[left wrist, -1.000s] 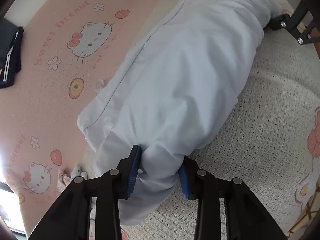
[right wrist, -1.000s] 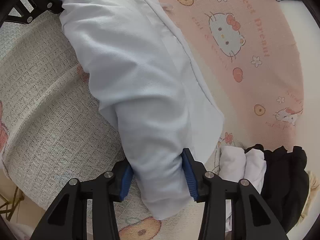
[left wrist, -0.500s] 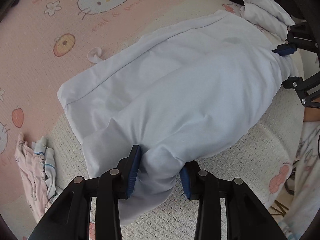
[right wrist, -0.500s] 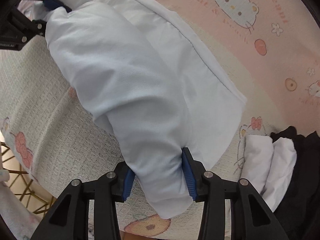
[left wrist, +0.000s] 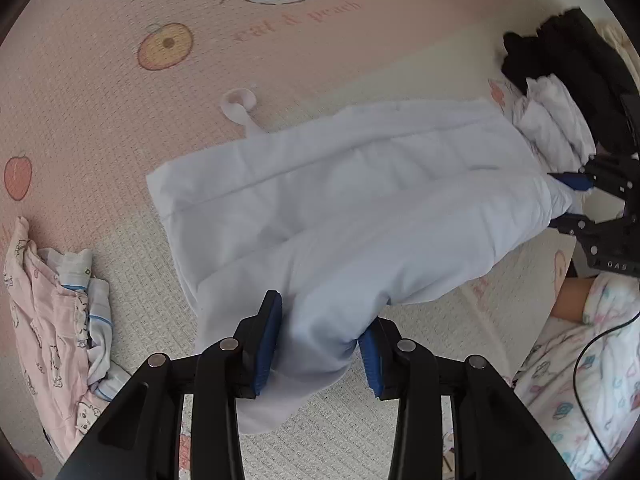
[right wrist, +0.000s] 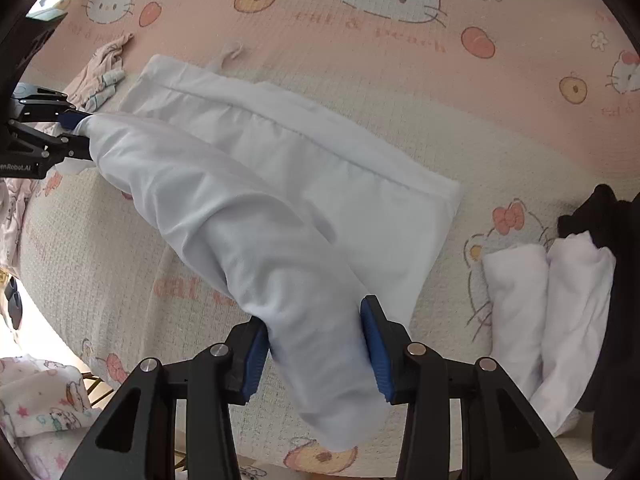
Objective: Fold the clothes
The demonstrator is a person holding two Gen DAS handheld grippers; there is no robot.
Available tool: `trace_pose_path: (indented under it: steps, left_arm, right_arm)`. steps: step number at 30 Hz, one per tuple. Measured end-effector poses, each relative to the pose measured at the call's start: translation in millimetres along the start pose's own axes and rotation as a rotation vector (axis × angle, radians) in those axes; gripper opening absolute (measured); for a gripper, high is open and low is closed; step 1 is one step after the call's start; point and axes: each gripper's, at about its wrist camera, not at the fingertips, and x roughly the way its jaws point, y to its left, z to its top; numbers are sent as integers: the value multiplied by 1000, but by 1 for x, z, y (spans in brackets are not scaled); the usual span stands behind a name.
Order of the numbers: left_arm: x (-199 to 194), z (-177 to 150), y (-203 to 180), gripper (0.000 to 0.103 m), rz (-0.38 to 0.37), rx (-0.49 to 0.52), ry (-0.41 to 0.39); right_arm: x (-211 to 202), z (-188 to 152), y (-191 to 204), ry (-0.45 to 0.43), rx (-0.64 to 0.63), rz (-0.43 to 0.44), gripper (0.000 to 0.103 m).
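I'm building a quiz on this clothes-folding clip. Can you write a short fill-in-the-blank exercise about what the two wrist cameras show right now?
1. Both the left gripper and the right gripper are shut on the same ____ garment.
2. The pads on each gripper's fingers are coloured ____.
3. The rolled white clothes lie beside a pile of ____ clothing.
4. The pink sheet is printed with cartoon ____ faces.

Missing words: white; blue; black; cat
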Motion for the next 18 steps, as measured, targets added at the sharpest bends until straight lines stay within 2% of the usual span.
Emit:
trace_pose_path:
  steps: [4, 13, 15, 18]
  left_arm:
    - [-5, 5, 10, 33, 7, -24, 1]
    - [-16, 12, 21, 36, 118, -18, -57]
    - [-16, 15, 26, 36, 128, -30, -71]
    - [-12, 19, 35, 36, 147, -60, -87]
  right_arm:
    - [-1, 32, -10, -14, 12, -12, 43]
    - [-6, 61, -31, -68, 122, -18, 44]
    - [-6, 65, -36, -84, 158, -23, 49]
    - [-3, 77, -47, -114, 220, -30, 50]
